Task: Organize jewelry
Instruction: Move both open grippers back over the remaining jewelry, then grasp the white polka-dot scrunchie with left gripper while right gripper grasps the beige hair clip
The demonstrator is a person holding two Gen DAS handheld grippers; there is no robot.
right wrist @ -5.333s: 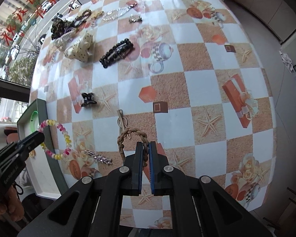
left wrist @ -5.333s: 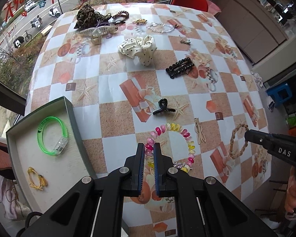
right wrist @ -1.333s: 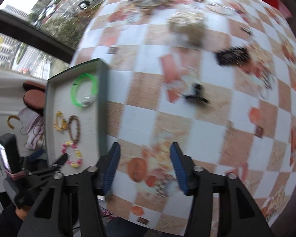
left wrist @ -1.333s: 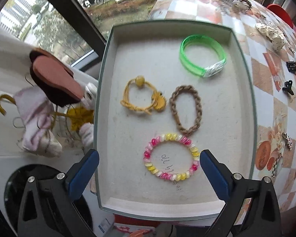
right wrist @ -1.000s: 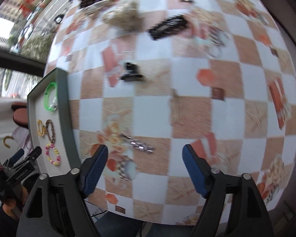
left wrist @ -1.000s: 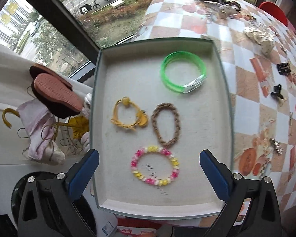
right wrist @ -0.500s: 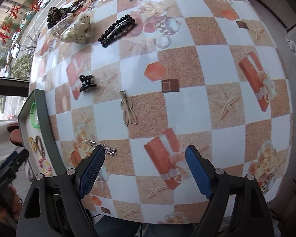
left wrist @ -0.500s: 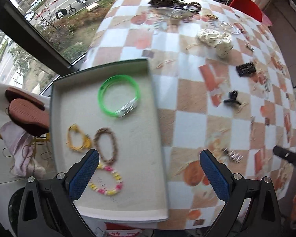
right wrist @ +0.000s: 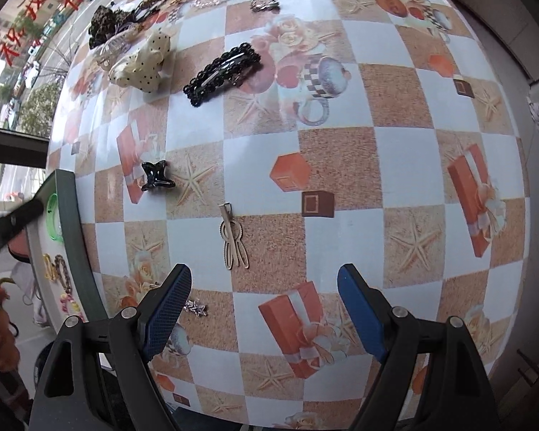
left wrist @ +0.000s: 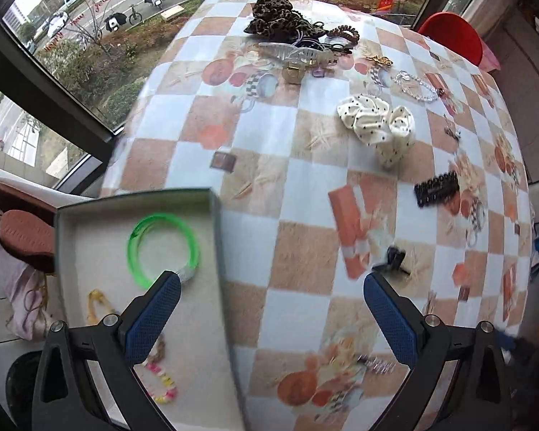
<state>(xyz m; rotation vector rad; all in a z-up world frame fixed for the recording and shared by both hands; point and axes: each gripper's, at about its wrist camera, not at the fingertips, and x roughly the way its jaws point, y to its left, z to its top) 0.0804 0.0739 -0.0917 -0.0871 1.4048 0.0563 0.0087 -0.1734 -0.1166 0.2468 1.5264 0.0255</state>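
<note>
Blue-padded fingers of both the left gripper (left wrist: 271,309) and right gripper (right wrist: 264,300) stand wide apart, empty, above the checkered tablecloth (right wrist: 341,165).

The left claw's blue finger (left wrist: 151,318) covers part of the brown braided bracelet (left wrist: 157,348) in the tray (left wrist: 212,244). The bead bracelet (left wrist: 161,384) is blurry. The small silver clip (left wrist: 375,363) near the bench (left wrist: 305,262) edge is too smeared to make out.

Left of the right tongs (right wrist: 264,309): tray (right wrist: 79,244) with bracelets (right wrist: 55,221) inside. Just ahead: flat clip (right wrist: 233,239). Farther ahead: claw clip (right wrist: 156,176), then scrunchie (right wrist: 143,63).
</note>
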